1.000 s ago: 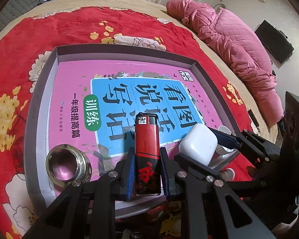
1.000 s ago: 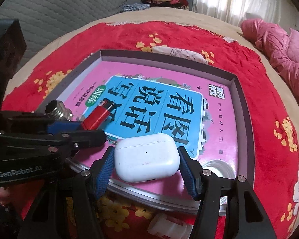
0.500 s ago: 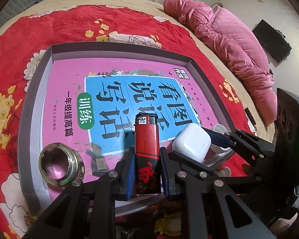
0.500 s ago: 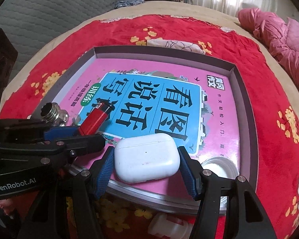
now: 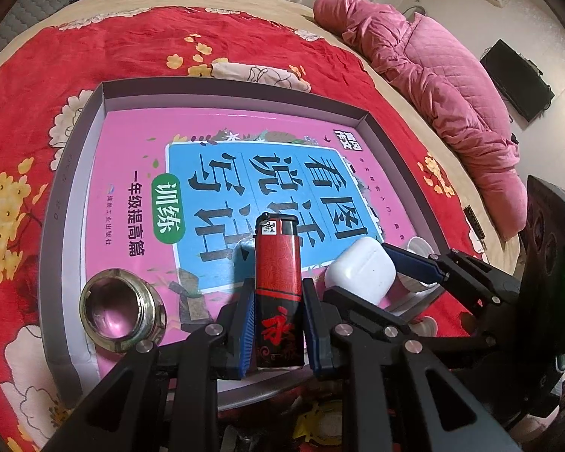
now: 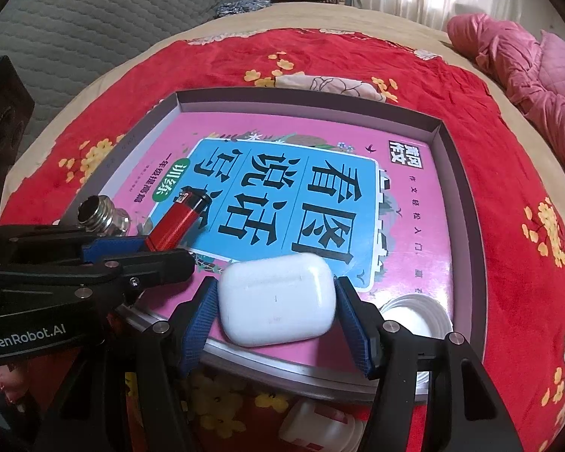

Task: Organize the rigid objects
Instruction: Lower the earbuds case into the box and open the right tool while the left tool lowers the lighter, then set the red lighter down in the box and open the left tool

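While both hands are hovering over the near edge of a shallow grey tray [image 5: 75, 158] on a red floral bedspread [image 5: 56, 60], the left gripper [image 5: 278, 324] is clamping a red lighter [image 5: 278, 282] upright between its blue pads, and the right gripper [image 6: 278, 312] is gripping a white earbud case [image 6: 277, 297] by its two short ends. A pink workbook [image 6: 406, 203] is covering the tray floor; a metal threaded fitting [image 5: 122, 309] is standing at the near left corner and a white lid [image 6: 414, 314] is lying at the near right. Judging from this, the step in hand is setting both items down inside the tray. Doing it well is likely meaning lowering each piece until it is resting on the workbook before the pads are parting, so neither is dropping or bouncing. The lighter is probably wanting to be laid flat instead of stood on end, clear of the fitting just to its left. The case is sitting close to the lid and to the neighbouring gripper, so one hand releasing at a time looks safer. A small white bottle [image 6: 320, 427] is lying outside the tray, nearer the person.
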The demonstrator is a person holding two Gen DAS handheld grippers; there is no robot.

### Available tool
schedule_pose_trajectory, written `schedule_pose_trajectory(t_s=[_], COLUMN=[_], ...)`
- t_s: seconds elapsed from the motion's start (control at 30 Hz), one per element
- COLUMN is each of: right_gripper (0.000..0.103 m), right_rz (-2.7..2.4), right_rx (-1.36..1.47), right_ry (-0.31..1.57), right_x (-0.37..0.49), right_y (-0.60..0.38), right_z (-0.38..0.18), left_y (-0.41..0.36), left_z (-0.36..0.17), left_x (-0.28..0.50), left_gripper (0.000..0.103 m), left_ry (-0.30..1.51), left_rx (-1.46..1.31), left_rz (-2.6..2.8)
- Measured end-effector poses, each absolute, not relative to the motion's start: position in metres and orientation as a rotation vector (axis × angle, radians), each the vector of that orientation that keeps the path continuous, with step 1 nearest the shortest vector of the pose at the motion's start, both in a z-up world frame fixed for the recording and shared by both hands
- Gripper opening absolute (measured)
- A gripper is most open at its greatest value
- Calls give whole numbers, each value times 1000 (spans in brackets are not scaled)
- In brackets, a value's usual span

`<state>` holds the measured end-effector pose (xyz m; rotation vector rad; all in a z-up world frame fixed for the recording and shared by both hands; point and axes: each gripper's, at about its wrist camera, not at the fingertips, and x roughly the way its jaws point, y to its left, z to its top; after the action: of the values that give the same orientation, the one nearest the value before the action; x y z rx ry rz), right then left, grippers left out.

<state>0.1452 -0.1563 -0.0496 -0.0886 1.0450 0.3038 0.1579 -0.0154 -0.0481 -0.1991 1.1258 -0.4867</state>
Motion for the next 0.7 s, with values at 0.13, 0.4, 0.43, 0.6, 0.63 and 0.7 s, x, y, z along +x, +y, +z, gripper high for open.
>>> schedule_pose_trajectory(t_s=[0.13,0.4,0.43,0.6,0.63,0.7], right_gripper=[65,66,66,66,66,66], right_rz=[296,254,249,213,206,186], right_rx=[-117,-257,-255,-196,-184,-159], right_ry=[1025,872,861,830,831,837], right_x=[141,113,109,103,103,104], right_y=[-154,-153,-156,-168,-170,-175], right_z=[-45,-13,-10,-1,0,-1], left_y=[-16,-14,-15,-14,-14,-12], left_z=[-47,-48,-48,-48,-48,-48], left_x=[158,158,158,158,159,160], left_gripper=[23,23,23,23,23,23], left_ry=[1133,1148,1147,1148,1151,1154], left_rx=[-191,-207,-205,-219,-227,-245], left_rz=[-488,-490,-488,-474,-473,-474])
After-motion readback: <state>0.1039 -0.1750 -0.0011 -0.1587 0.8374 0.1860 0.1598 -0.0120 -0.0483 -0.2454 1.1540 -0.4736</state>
